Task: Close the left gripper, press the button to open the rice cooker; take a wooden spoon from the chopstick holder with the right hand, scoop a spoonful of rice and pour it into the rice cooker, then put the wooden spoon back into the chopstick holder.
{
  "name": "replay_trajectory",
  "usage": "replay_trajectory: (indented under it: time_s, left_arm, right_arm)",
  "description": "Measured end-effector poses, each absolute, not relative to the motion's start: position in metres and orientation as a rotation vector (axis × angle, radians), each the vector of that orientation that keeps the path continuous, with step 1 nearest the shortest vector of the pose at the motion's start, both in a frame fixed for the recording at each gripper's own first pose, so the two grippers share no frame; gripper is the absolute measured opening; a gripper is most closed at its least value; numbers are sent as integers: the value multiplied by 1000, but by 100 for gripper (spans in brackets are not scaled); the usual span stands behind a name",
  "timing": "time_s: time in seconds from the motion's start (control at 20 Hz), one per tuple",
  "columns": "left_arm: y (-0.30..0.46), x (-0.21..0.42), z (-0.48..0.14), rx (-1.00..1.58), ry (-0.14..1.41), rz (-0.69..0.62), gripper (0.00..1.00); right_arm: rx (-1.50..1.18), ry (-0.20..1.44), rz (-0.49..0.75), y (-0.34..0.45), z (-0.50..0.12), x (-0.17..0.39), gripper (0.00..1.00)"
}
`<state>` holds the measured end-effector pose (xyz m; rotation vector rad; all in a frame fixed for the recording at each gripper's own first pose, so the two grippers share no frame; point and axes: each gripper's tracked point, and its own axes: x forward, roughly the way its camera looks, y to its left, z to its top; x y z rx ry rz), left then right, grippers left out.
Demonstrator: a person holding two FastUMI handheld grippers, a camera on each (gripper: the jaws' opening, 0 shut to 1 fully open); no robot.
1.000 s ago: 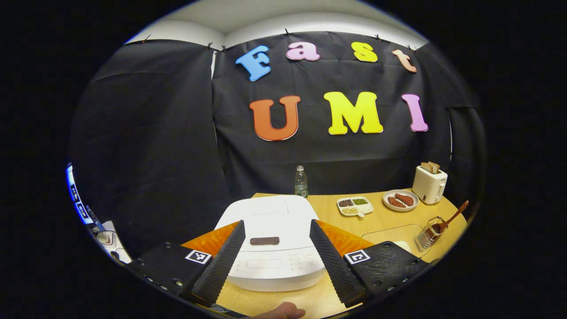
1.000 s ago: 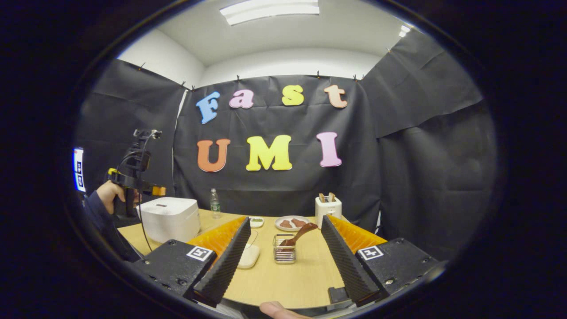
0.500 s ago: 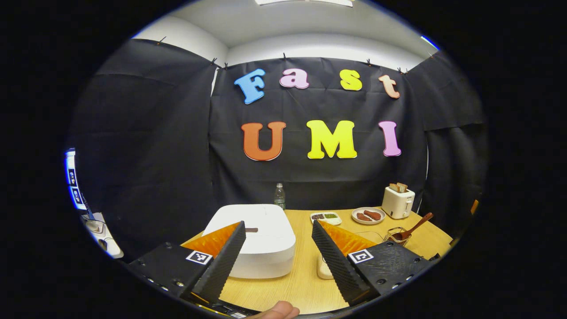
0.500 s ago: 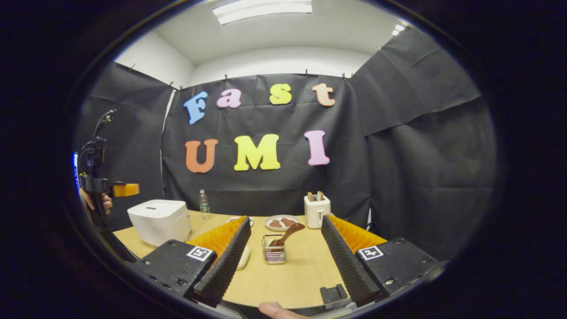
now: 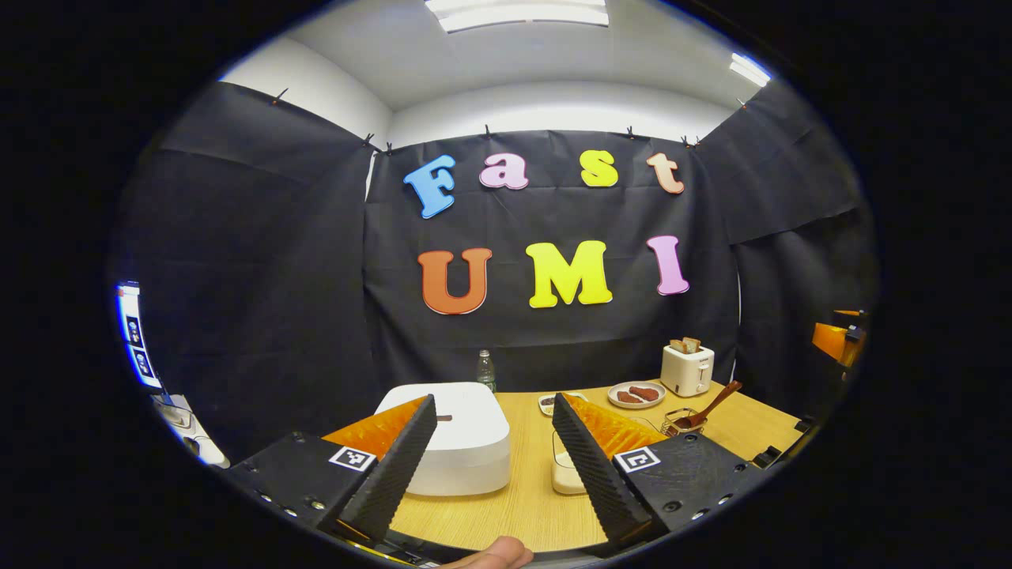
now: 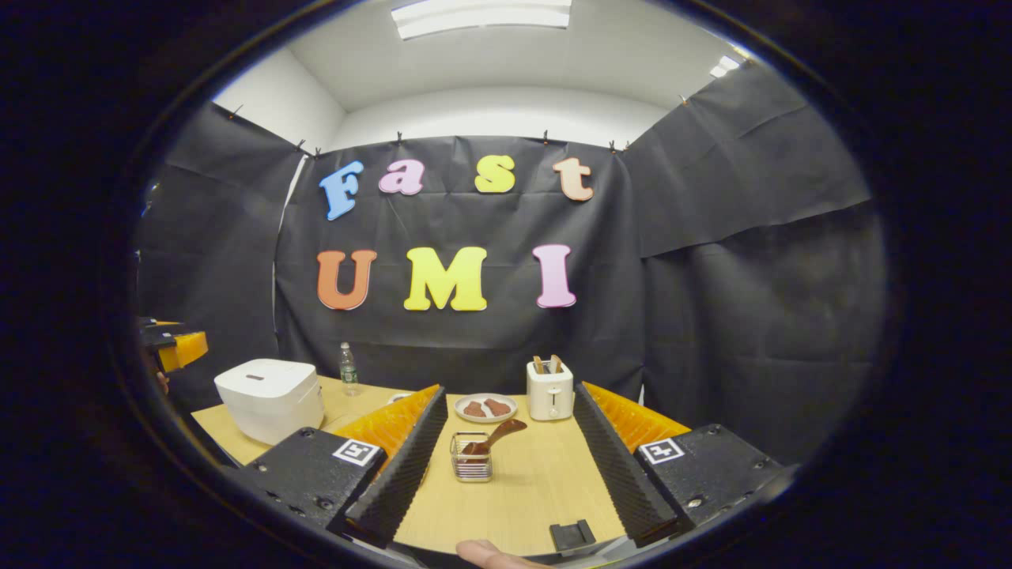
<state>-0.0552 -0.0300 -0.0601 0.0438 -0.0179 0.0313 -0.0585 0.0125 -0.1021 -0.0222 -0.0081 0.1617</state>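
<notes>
Wooden tabletop (image 5: 514,514) fills the near ground, and I have both sets of tongs wide apart over it, neither holding anything. My left gripper (image 5: 494,462) hangs at the near edge, jaws spread, with the rice cooker (image 5: 458,442) showing in the gap between them and sitting well short of contact. Its lid is down flat, the dark button (image 5: 443,417) on top untouched as far as I can judge, so step one is not done: I have yet to close these jaws and press.

Over on my right gripper (image 6: 506,466), same story, jaws gaping, nothing between the fingers. Straight ahead through the gap stands the chopstick holder (image 6: 471,466), a small wire basket, with the wooden spoon (image 6: 494,437) leaning out of it, handle tilted up and to the right. Spoon is in its holder, so no scoop, no pour, no return yet.

A pale shallow dish (image 5: 565,474) lies on the table just beside the cooker; I'd guess that's the rice, but I cannot tell from here.

Farther back, a plate (image 6: 485,408) with brown pieces, a toaster (image 6: 550,390) next to it, and a water bottle (image 6: 347,368) by the wall behind the cooker.

My read: the whole task is ahead of me, starting with shutting the left jaws.
</notes>
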Motion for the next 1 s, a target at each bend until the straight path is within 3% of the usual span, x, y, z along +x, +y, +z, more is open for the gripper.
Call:
replay_trajectory:
  time_s: [1.0]
  left_arm:
    - [-53, -68, -69, 49, -25, -62, 95]
  right_arm:
    - [4, 29, 161, 20, -105, -63, 100]
